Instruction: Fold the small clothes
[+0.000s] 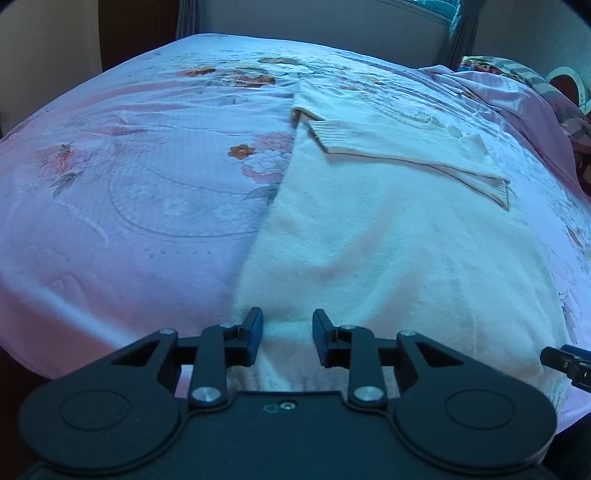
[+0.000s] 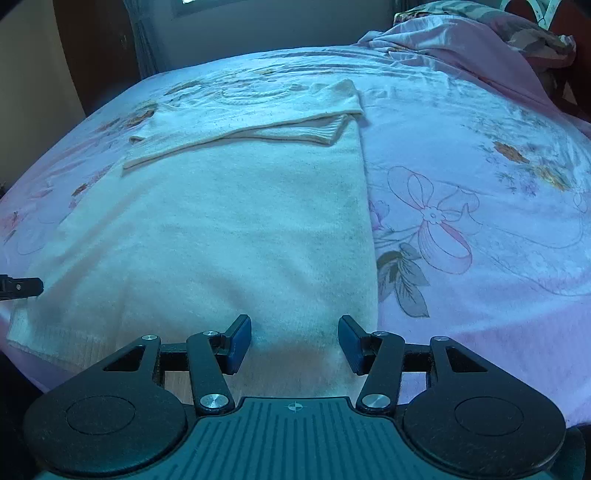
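Observation:
A cream knitted sweater (image 1: 388, 236) lies flat on the bed, its sleeves folded across the upper body (image 1: 406, 155). It also shows in the right wrist view (image 2: 229, 229), with the folded sleeves (image 2: 258, 129) far up. My left gripper (image 1: 287, 338) is open, its fingers over the sweater's near hem by the left edge. My right gripper (image 2: 294, 341) is open over the near hem by the sweater's right edge. Each gripper's tip shows at the edge of the other's view (image 1: 565, 363) (image 2: 20, 287).
The bed has a pink floral sheet (image 1: 147, 192) (image 2: 480, 221). A crumpled pink cloth and patterned bedding (image 2: 480, 40) lie at the far right. A dark wooden door (image 1: 136, 33) and a wall stand beyond the bed.

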Available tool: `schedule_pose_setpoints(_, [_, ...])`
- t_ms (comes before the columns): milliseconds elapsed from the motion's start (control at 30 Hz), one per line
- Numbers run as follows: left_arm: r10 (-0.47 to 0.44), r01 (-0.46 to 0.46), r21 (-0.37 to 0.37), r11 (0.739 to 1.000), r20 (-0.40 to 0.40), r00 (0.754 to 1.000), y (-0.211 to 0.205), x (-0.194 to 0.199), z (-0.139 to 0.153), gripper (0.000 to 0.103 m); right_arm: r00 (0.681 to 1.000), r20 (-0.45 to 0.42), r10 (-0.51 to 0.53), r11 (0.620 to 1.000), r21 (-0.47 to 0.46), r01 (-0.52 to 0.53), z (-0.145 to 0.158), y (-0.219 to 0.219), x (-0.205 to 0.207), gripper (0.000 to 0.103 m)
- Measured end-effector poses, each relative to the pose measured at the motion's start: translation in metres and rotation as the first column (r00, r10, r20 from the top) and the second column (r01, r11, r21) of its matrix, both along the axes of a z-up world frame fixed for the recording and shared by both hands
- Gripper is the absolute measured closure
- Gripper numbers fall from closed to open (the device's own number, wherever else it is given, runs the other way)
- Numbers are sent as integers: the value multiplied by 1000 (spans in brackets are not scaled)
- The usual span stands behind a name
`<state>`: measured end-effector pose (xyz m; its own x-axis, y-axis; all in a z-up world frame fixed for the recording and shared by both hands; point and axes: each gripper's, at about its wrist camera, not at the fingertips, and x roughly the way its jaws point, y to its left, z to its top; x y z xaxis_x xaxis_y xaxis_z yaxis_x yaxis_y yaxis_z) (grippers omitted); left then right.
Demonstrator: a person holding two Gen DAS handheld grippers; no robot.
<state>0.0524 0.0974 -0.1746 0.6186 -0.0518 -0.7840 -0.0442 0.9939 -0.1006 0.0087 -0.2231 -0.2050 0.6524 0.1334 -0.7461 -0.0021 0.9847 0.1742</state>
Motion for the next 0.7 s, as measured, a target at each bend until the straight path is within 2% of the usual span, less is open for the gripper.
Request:
schedule_pose_setpoints(100, [22, -22, -3, 1000, -11, 1000, 12, -4, -2, 75, 1000, -12, -14, 1000, 0, 14, 0, -5, -7, 51])
schedule_pose_setpoints(167, [31, -32, -8, 999, -28, 999, 20, -6, -4, 71, 1000, -19, -16, 1000, -4, 16, 0, -6, -10, 51])
schedule_pose_setpoints(467, [16, -26, -102, 994, -101, 995, 33, -8, -19, 58, 997, -60, -49, 999, -4, 49, -8, -14, -17, 51])
schedule_pose_setpoints(500, [12, -25, -110, 994, -110, 994, 33, -8, -20, 53, 996, -66, -55, 998, 5, 55, -9, -16, -18, 51])
schedule_pose_setpoints(567, [7, -25, -130, 991, -131, 991, 32, -9, -25, 38, 995, -77, -62, 998, 17, 64, -12, -19, -20, 51])
schedule_pose_setpoints(633, [-20, -1, -148, 989, -145, 989, 29, -9, -30, 19, 994, -87, -67, 997, 32, 70, -15, -21, -22, 51])
schedule_pose_setpoints(700, [-36, 18, -126, 992, -141, 989, 23, -11, -32, 16, 993, -92, -69, 996, 43, 73, -16, -22, -23, 51])
